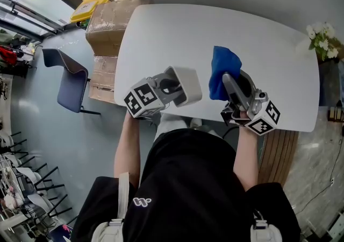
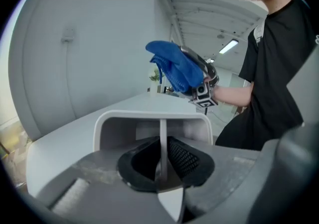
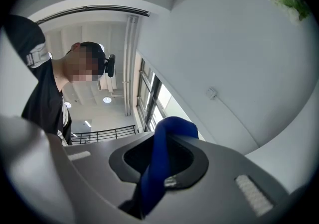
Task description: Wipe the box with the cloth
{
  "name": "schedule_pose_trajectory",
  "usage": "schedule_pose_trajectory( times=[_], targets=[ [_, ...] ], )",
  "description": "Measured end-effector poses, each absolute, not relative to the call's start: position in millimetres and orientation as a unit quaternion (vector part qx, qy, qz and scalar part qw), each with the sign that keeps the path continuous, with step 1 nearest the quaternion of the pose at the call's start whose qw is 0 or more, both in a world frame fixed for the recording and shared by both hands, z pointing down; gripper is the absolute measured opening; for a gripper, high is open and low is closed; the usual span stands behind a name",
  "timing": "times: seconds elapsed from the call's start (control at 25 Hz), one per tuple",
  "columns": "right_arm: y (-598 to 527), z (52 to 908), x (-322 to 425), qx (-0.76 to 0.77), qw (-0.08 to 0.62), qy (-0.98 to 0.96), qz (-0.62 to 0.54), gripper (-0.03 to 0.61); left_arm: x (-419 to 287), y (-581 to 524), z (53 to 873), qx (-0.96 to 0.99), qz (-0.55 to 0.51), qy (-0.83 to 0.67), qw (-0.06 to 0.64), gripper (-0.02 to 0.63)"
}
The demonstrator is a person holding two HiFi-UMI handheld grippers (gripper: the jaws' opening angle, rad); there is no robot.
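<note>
Left gripper [image 2: 160, 163]: fingers almost closed, clamped on thin wall of white box [image 1: 189, 84]. Box sits over near edge of worktop [image 1: 215, 26]. Right gripper [image 3: 159, 166]: fingers pinch blue cloth [image 1: 221, 69], bunched above them. Cloth beside box, not touching.

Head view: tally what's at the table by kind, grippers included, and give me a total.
grippers: 2, the left gripper and the right gripper
box: 1
cloth: 1
flowers: 1 bunch
Total: 5
</note>
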State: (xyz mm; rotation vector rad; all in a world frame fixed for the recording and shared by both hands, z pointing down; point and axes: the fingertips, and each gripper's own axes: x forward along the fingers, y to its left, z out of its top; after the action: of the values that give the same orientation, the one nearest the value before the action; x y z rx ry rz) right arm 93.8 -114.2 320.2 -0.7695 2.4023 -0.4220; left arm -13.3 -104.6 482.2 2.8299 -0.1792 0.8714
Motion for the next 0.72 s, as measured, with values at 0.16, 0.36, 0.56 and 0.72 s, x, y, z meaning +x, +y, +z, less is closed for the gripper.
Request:
schedule_pose_trajectory(
  times=[0.16, 0.36, 0.56, 0.72],
  targets=[
    [-113.9, 325.5, 96.9, -0.294, 0.283, 0.898, -0.162, 0.055, -10.7, -104.0, 512.2, 0.93, 0.357, -0.042, 0.078, 0.052],
    [-113.6, 330.9, 100.5, -0.302, 0.278, 0.896, -0.168, 0.054, -9.4, -105.5, 541.2, 0.905, 0.418, -0.027, 0.072, 0.051],
    [-114.3, 337.1, 105.1, -0.313, 0.276, 0.892, -0.173, 0.054, -13.5, -108.9, 577.3, 0.871, 0.486, -0.026, 0.067, 0.052],
    [-115.3, 338.3, 104.2, -0.318, 0.273, 0.891, -0.174, 0.054, -21.3, -114.1, 600.2, 0.842, 0.535, -0.027, 0.063, 0.051]
  ],
)
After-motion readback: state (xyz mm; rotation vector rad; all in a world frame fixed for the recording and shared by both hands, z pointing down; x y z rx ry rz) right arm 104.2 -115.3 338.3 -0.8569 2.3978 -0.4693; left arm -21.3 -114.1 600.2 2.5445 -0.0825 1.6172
